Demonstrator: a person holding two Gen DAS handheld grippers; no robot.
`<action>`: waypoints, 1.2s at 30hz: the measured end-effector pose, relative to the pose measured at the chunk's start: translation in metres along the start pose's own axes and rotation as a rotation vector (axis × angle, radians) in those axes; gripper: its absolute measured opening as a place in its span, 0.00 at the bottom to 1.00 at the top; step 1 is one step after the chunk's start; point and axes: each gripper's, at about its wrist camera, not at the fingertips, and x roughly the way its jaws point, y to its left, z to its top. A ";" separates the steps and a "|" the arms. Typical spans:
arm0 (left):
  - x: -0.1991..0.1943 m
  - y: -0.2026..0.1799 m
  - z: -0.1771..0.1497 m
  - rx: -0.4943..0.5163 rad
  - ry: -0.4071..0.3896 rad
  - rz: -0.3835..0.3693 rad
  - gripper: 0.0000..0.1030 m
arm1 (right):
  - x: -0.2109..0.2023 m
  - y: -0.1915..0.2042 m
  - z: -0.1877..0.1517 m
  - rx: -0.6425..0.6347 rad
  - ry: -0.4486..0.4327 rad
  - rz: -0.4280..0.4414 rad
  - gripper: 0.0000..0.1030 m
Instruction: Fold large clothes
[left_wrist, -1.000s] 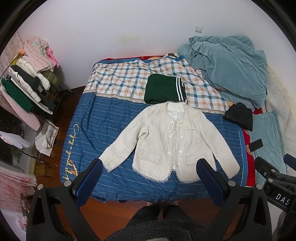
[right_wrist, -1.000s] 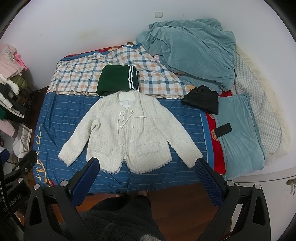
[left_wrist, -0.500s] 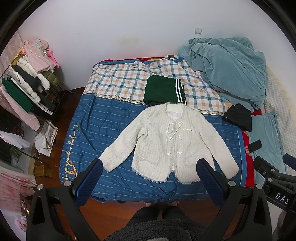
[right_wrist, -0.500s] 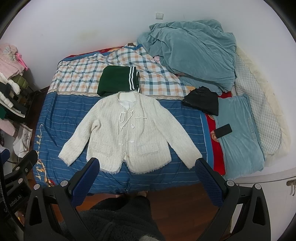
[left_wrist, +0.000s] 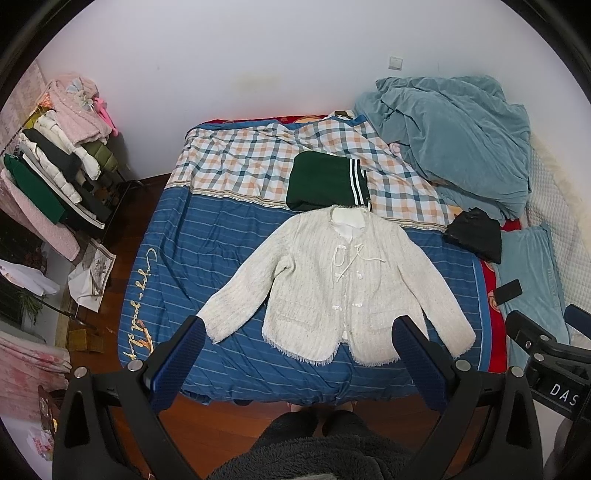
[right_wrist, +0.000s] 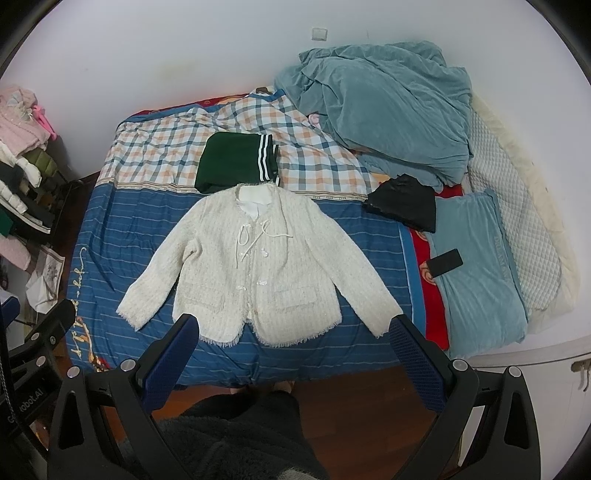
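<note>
A cream knit cardigan (left_wrist: 332, 280) lies flat and face up on the blue striped bedsheet (left_wrist: 207, 236), sleeves spread out, hem toward me. It also shows in the right wrist view (right_wrist: 251, 266). My left gripper (left_wrist: 299, 354) is open and empty, held high above the bed's near edge, over the hem. My right gripper (right_wrist: 295, 350) is open and empty, also high above the near edge. A folded dark green garment with white stripes (left_wrist: 325, 181) lies just beyond the cardigan's collar.
A teal blanket (left_wrist: 454, 136) is heaped at the back right. A folded black garment (left_wrist: 474, 240) and a black phone (right_wrist: 445, 262) lie right of the cardigan. A clothes rack (left_wrist: 48, 166) stands left of the bed. Wooden floor (right_wrist: 351, 402) and the person's legs are below.
Both views have shifted very slightly; the bed sits marginally lower in frame. The cardigan has not moved and both grippers stay open.
</note>
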 end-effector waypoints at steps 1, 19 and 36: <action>0.000 -0.001 0.000 0.001 -0.001 0.000 1.00 | 0.000 0.001 0.000 -0.001 0.000 -0.001 1.00; 0.002 -0.004 0.005 -0.007 -0.012 0.004 1.00 | -0.003 0.008 0.008 -0.005 0.007 0.008 1.00; 0.225 0.000 0.026 0.049 -0.039 0.180 1.00 | 0.249 -0.095 -0.035 0.578 0.102 0.107 0.73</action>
